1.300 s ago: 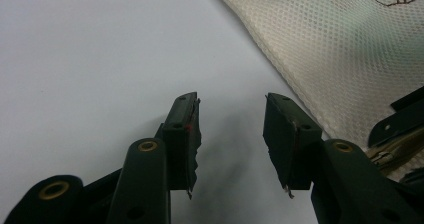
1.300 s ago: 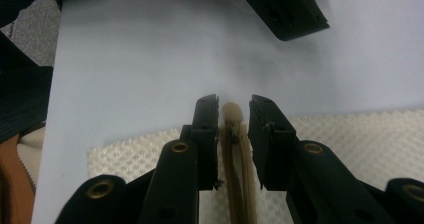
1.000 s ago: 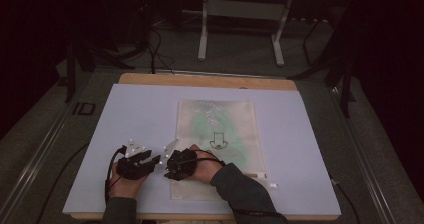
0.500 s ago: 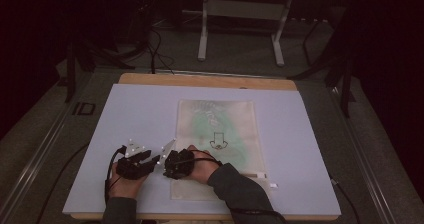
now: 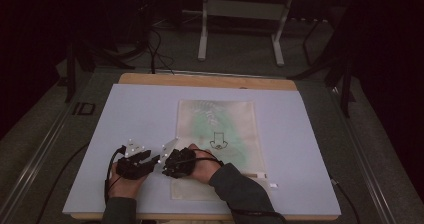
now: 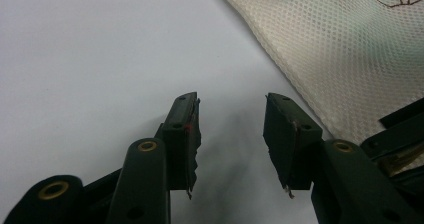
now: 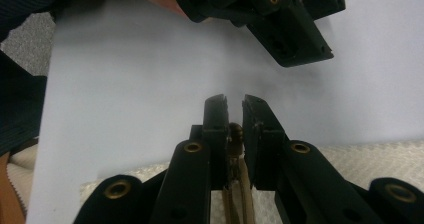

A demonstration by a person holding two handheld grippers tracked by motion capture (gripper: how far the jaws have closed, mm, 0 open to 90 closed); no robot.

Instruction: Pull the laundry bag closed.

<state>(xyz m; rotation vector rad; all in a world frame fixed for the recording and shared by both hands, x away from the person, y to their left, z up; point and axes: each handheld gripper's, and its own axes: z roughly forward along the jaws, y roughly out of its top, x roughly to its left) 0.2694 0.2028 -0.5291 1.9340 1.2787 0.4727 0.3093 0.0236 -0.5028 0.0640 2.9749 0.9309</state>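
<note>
Cream mesh bag [image 5: 220,134] edge lies pinched in right tool [image 7: 234,115].

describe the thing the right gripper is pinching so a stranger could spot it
On the white table lies a cream mesh bag. At its near left edge the right gripper is shut on a small brown zipper pull, the only metal piece there.

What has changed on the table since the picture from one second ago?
The right gripper has just been closing and now pinches a small brass zipper pull at the edge of the mesh bag. The left gripper stayed open beside it; the bag has not moved.
</note>
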